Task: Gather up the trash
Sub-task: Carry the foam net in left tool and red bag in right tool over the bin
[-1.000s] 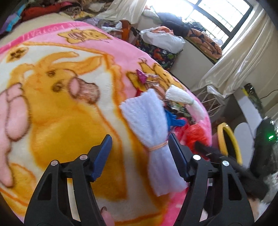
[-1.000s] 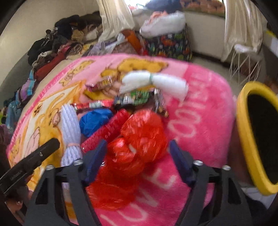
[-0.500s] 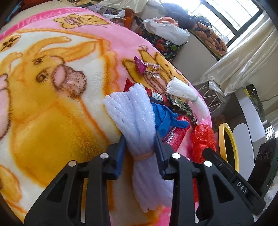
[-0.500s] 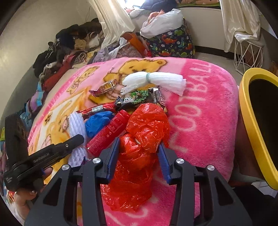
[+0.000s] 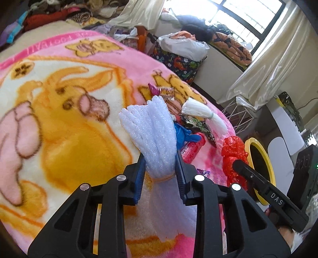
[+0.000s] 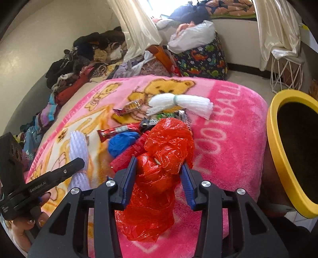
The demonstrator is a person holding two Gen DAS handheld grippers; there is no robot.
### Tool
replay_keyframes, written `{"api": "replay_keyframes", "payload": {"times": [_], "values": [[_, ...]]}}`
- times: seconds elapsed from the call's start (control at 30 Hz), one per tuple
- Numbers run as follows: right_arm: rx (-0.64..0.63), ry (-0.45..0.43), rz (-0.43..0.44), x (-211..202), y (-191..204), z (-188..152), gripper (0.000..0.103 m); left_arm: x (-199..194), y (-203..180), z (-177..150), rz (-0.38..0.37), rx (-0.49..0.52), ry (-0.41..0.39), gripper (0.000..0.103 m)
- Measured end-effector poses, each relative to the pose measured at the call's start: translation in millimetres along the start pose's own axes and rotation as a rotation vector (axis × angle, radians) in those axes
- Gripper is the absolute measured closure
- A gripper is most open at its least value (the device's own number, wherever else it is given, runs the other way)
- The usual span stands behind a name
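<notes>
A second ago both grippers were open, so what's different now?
The left gripper closed on the white foam net bundle, and the right gripper closed on the red plastic bag; both lifted slightly off the pink blanket. The wrappers, blue glove and yellow-rimmed bin stayed put.

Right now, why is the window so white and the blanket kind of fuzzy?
Left wrist view: daylight overexposes the window, and the blanket looks smeared, likely motion blur. Right wrist view: the blanket is sharper; straight edges bend from the fisheye lens.
</notes>
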State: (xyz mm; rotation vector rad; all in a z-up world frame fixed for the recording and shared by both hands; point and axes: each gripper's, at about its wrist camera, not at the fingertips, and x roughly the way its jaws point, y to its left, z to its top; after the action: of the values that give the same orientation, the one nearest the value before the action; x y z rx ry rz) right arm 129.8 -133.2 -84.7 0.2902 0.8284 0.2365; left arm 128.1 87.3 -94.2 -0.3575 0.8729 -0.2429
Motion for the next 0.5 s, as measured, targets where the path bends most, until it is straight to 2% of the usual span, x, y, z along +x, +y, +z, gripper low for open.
{"api": "replay_keyframes", "payload": {"times": [0.27, 0.5], "values": [[-0.037, -0.036, 0.027, -25.8, 9.5, -0.6, 0.062, -20.0, -12.0, 5.1, 0.003, 0.026, -0.048, 0.081], [-0.085, -0.056, 0.017, -41.3, 17.7, -3.1, 0.062, -34.5, -19.4, 9.7, 0.0, 0.046, -0.083, 0.081]]}}
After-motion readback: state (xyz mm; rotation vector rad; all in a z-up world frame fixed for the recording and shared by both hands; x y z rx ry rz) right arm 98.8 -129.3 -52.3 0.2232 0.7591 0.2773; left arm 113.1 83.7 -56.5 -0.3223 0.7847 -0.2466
